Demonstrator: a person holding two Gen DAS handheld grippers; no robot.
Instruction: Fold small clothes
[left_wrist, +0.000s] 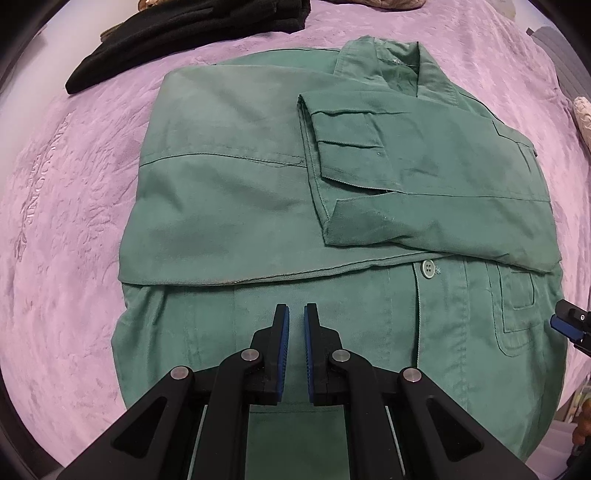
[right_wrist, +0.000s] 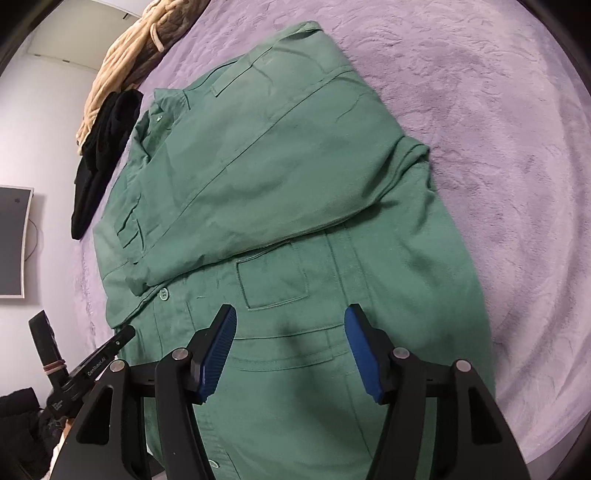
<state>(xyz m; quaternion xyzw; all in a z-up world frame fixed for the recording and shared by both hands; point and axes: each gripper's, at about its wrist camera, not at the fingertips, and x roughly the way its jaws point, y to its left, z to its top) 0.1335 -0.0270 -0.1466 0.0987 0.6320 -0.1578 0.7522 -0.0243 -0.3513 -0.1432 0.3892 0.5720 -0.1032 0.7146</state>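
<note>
Nearest you, your left hand-held gripper (left_wrist: 296, 314) hangs over the bottom part of the green jacket (left_wrist: 258, 177), pointing steeply down. Its blue pads are drawn almost together with only a thin slit between them, and no cloth is caught there: it is closed on nothing. Your right hand-held gripper (right_wrist: 290, 317) stands with its jaws wide apart above the hem, just below the patch pocket (right_wrist: 273, 284). Nothing is between its pads either, so neither tool has hold of the garment.

The jacket lies flat on the lilac bedspread (left_wrist: 74, 184), buttoned front facing up. Just past the grippers, one button (left_wrist: 428, 266) shows on the placket. Beyond it both sleeves are already brought in across the chest, the buttoned cuff (left_wrist: 332, 147) of one resting on top of the other, and the sides look tidied into a rough rectangle. The collar (left_wrist: 399, 62) lies at the far end.

So, as I read it, the sleeve folds are done and the lengthwise fold is left: the lower part nearest you is not yet turned up towards the collar.

Farthest off, a black garment (left_wrist: 177, 33) lies near the bed's far edge, well apart from the jacket, with a beige knitted piece (right_wrist: 122, 62) behind it; whether either is folded I cannot tell.
</note>
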